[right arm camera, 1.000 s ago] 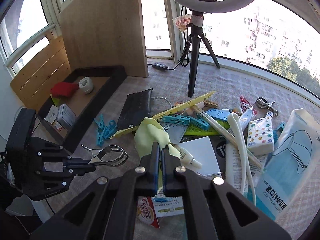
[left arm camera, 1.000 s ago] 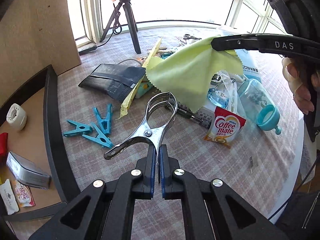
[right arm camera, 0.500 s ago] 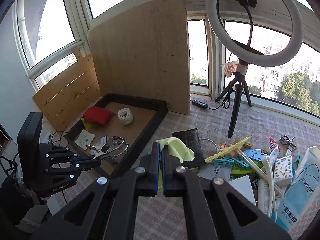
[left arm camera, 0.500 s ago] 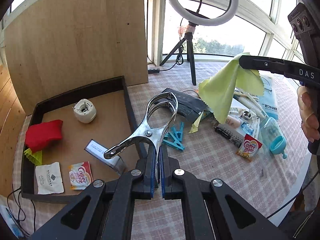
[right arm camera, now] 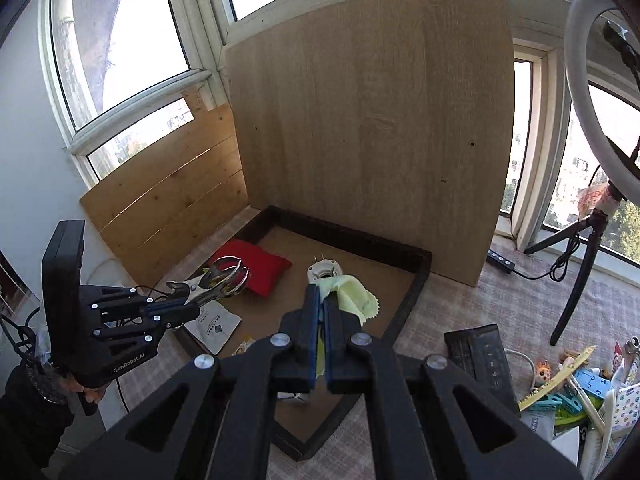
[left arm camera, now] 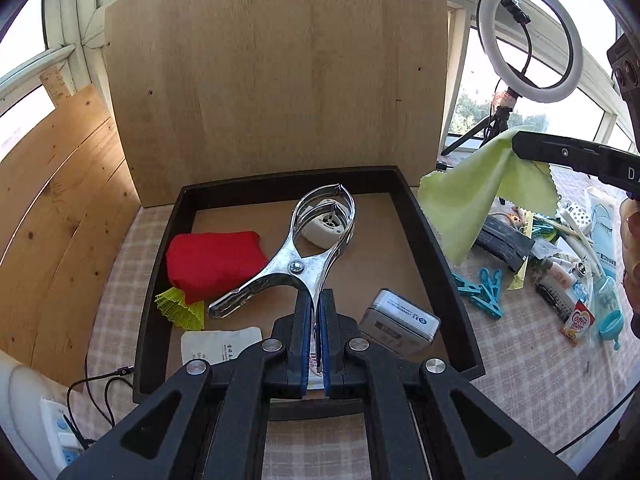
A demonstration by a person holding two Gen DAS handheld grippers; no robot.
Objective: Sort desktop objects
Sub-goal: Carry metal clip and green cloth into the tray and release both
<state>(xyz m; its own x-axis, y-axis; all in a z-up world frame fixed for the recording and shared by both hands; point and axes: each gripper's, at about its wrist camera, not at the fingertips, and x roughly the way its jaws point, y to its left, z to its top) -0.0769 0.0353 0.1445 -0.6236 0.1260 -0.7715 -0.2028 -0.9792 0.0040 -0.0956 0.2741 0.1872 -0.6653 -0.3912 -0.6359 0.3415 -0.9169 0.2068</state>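
My left gripper [left arm camera: 315,300] is shut on one handle of a large shiny metal clamp [left arm camera: 304,248], held in the air above the black-rimmed tray [left arm camera: 436,256]. From the right wrist view the same metal clamp [right arm camera: 216,280] and left gripper [right arm camera: 182,308] hang over the tray's left side. My right gripper [right arm camera: 321,300] is shut on a yellow-green cloth [right arm camera: 352,296], which droops over the tray [right arm camera: 416,292]. In the left wrist view that cloth [left arm camera: 480,188] dangles from the right gripper's finger [left arm camera: 568,158] beside the tray's right rim.
The tray holds a red pouch [left arm camera: 214,260], a white round holder [left arm camera: 328,226], a grey tin [left arm camera: 400,322], a yellow mesh piece [left arm camera: 178,308] and sachets. A wooden board [left arm camera: 276,80] stands behind. Blue clothespins [left arm camera: 482,290] and clutter lie on the checked cloth at right, near a ring light [left arm camera: 530,40].
Both grippers swung left and upward, away from the cluttered pile to over the tray, carrying the clamp and the cloth. Both grips stayed the same.
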